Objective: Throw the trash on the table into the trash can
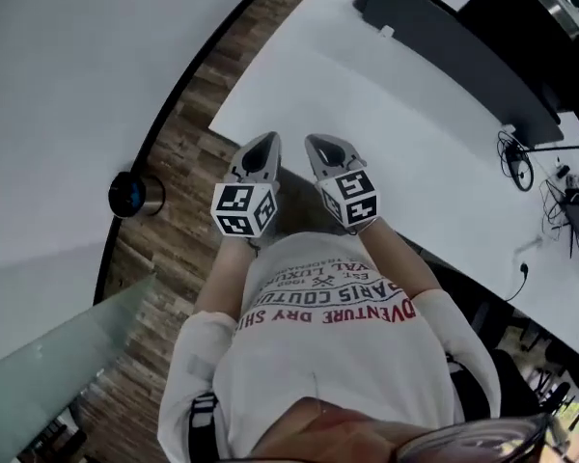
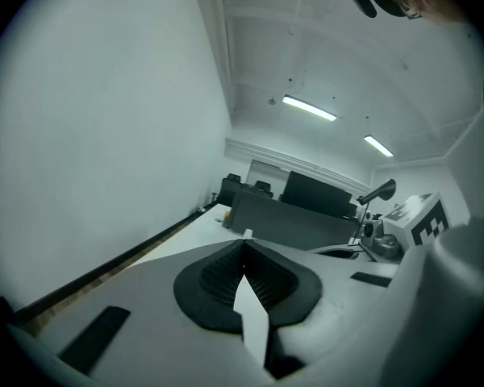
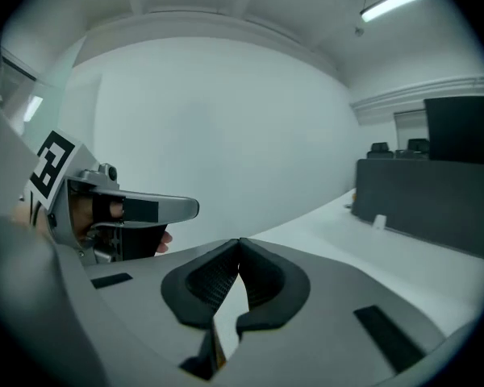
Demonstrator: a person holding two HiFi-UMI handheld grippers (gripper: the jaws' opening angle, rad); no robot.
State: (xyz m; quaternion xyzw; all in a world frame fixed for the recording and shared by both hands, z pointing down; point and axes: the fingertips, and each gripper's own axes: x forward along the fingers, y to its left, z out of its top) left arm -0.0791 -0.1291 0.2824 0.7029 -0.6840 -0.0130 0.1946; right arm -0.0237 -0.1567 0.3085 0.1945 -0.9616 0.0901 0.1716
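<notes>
**Head view.** Left claw (image 1: pixel 268 144) and right claw (image 1: pixel 317 144), grey two-jaw tools with marker cubes, are hovering side by side in front of a person's white printed shirt (image 1: pixel 328 340), near the edge of the long white desk (image 1: pixel 396 133). The small round silver trash can with a blue liner (image 1: pixel 135 194) is standing on the brown wood-plank floor (image 1: pixel 185 157), against the curved white wall (image 1: pixel 68 85), well apart from both claws and to their left. A dark grey upright partition (image 1: pixel 444 32) is standing on the far part of the desk.

**Left gripper view.** The left claw is staying level and clenched, its ribbed black pads meeting at the tips; only the white desk is showing through the slit behind them. The partition is standing beyond, and the right claw's marker cube is showing at the right.

**Right gripper view.** The right claw is clenched, pad on pad, gripping nothing. The left claw is hanging at the left, and the desk and partition are lying at the right.
</notes>
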